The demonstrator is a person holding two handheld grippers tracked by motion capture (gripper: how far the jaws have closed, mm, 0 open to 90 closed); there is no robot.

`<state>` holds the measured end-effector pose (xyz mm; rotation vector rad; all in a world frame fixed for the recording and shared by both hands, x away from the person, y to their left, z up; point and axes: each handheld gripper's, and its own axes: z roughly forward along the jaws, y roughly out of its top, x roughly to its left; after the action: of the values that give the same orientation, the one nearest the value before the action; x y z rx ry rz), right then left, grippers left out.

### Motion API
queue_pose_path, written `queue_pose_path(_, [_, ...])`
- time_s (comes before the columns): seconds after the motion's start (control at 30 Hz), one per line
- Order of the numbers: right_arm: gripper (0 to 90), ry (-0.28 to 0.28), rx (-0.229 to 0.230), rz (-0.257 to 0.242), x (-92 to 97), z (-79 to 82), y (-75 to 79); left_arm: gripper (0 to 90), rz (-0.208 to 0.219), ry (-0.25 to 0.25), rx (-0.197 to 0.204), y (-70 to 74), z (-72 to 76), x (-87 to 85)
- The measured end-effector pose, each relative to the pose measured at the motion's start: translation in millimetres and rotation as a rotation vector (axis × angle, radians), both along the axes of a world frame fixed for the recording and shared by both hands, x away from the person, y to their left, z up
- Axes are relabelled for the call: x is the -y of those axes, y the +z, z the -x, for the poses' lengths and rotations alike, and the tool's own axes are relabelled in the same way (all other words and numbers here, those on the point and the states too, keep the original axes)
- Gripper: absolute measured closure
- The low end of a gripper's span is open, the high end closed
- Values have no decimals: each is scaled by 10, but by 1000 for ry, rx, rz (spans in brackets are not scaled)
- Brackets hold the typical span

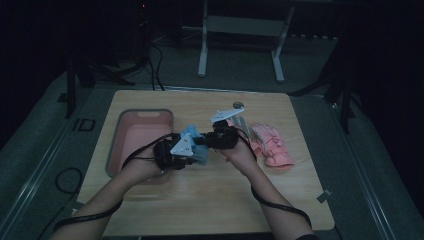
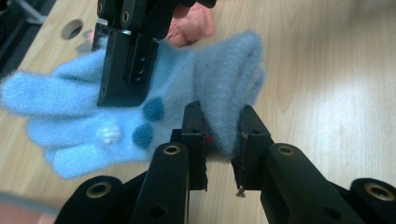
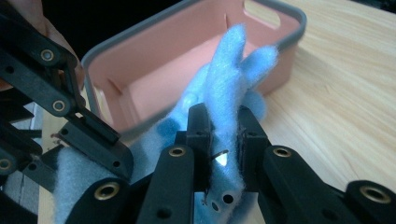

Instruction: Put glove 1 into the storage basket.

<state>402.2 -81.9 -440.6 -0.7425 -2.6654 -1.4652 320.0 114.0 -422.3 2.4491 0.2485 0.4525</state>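
Both grippers are on one fuzzy light-blue knitted glove (image 1: 196,142), held up between them over the middle of the pale wooden table (image 1: 210,200). The left gripper (image 2: 222,140) has its jaws pinched on the glove's cuff edge; the right gripper (image 3: 219,140) is clamped on the finger end, blue fingers poking up past its jaws. Just left of the pair sits the salmon-pink plastic bin with a grey rim (image 1: 120,131), apparently empty. To the right lies a pink knitted glove (image 1: 272,145), flat on the wood. This looks like a carry toward the bin, so both pinches should hold firm and travel together. The fabric needs to clear the near rim before either jaw lets go.
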Motion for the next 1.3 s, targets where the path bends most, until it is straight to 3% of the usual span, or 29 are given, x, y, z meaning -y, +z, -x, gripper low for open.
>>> queue_pose_path(0.2, [795,17,7,3,-301,-71,28,776,-21,36,-7,11,-29,-243])
queue_pose_path(0.4, [795,47,-15,0,-612,-140,-5,776,-29,74,-19,-13,-33,-518])
queue_pose_path(0.67, [795,66,-24,-10,-998,-186,-75,776,-22,116,-2,-66,1,-920])
queue_pose_path(0.97, [794,98,-40,19,-1415,-222,-119,776,-33,153,-49,-170,-49,-1305])
queue_pose_path(1.17, [794,75,-69,68,-1553,-292,-286,775,-49,138,-105,-308,-199,-1378])
queue_pose_path(1.3, [790,50,-77,117,-1578,-338,-373,775,-59,130,-120,-413,-298,-1360])
